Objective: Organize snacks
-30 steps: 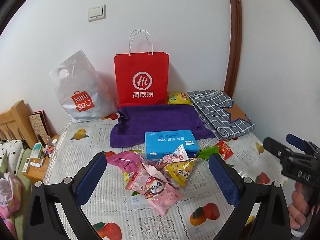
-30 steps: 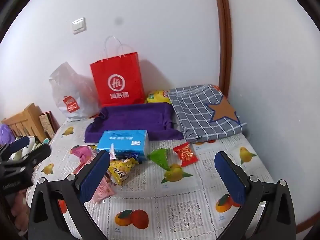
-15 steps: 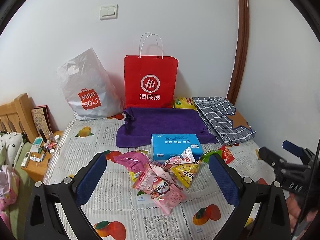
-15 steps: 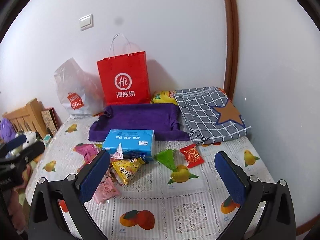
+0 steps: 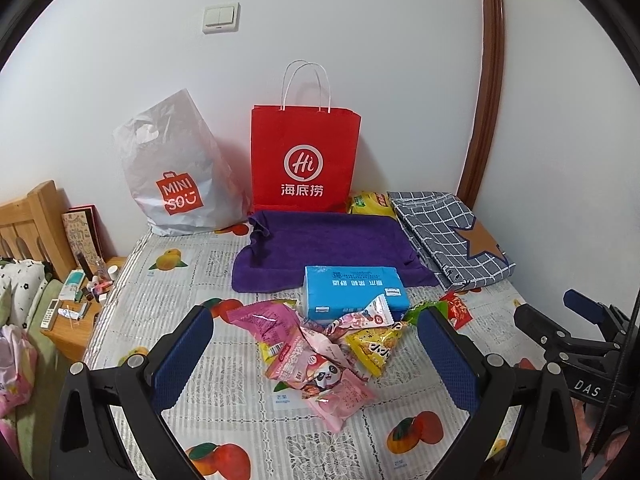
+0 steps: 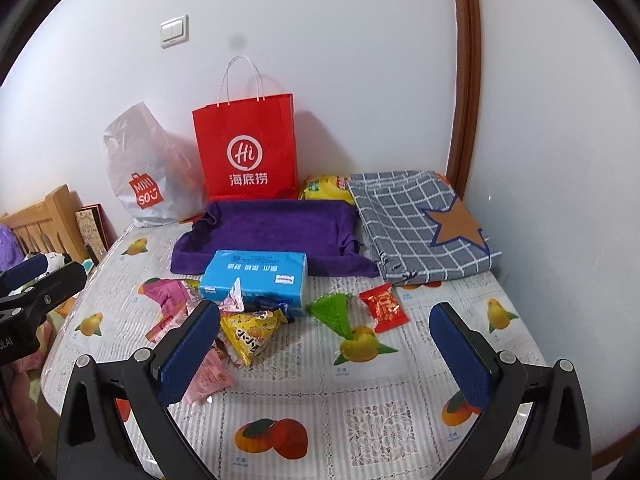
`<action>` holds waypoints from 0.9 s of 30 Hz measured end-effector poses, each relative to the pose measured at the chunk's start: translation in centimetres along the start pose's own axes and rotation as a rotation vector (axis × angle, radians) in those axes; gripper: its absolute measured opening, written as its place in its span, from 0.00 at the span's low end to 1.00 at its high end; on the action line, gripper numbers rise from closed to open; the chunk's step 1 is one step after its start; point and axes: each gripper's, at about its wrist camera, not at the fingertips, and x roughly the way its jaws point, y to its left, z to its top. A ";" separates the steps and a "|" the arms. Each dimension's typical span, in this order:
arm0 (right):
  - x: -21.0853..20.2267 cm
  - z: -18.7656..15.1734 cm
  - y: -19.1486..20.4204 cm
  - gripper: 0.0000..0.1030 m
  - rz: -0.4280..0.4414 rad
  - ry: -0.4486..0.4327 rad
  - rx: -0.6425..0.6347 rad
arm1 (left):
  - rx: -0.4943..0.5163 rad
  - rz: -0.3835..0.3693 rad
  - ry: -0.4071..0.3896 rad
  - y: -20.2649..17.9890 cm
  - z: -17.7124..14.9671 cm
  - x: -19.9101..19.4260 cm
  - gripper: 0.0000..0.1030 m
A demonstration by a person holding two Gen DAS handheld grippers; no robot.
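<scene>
Snacks, loose, heaped on the fruit-printed plastic cloth of our bench, straight ahead of the left tongs and just beyond their tips.

Left tongs: released, blue pads wide apart, nothing between them. Ahead of them we list a crumpled pink foil packet, a pink panda-printed packet nearest the tips, and a yellow triangular crisp packet toward the right pad.

Right tongs: likewise released and empty. Ahead of them, between the pads' lines, we list a green triangular foil packet and, just right of it, a small red sweet wrapper; the two lie close but apart. The yellow packet lies beside the left pad.

Beyond the heap: a light-blue soft pack of tissues, touching the snacks at its near edge and lying partly on a folded purple towel.

Further beyond, against the white wall: a red paper carrier bag with white cord handles, upright; left of it a grey plastic shopping bag with orange logo; right of the towel a folded grey checked cloth with a brown star, a yellow packet behind it.
</scene>
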 end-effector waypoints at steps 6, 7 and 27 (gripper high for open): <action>-0.3 -0.1 0.2 1.00 0.007 -0.019 -0.012 | -0.003 0.001 0.005 0.0 -0.1 0.2 0.99; -0.4 -0.1 0.2 1.00 0.009 -0.025 -0.014 | -0.004 0.001 0.005 0.1 -0.1 0.3 0.99; -1.0 -0.2 -0.7 1.00 0.013 -0.066 0.026 | 0.007 -0.007 -0.013 -0.3 -0.1 -0.1 0.99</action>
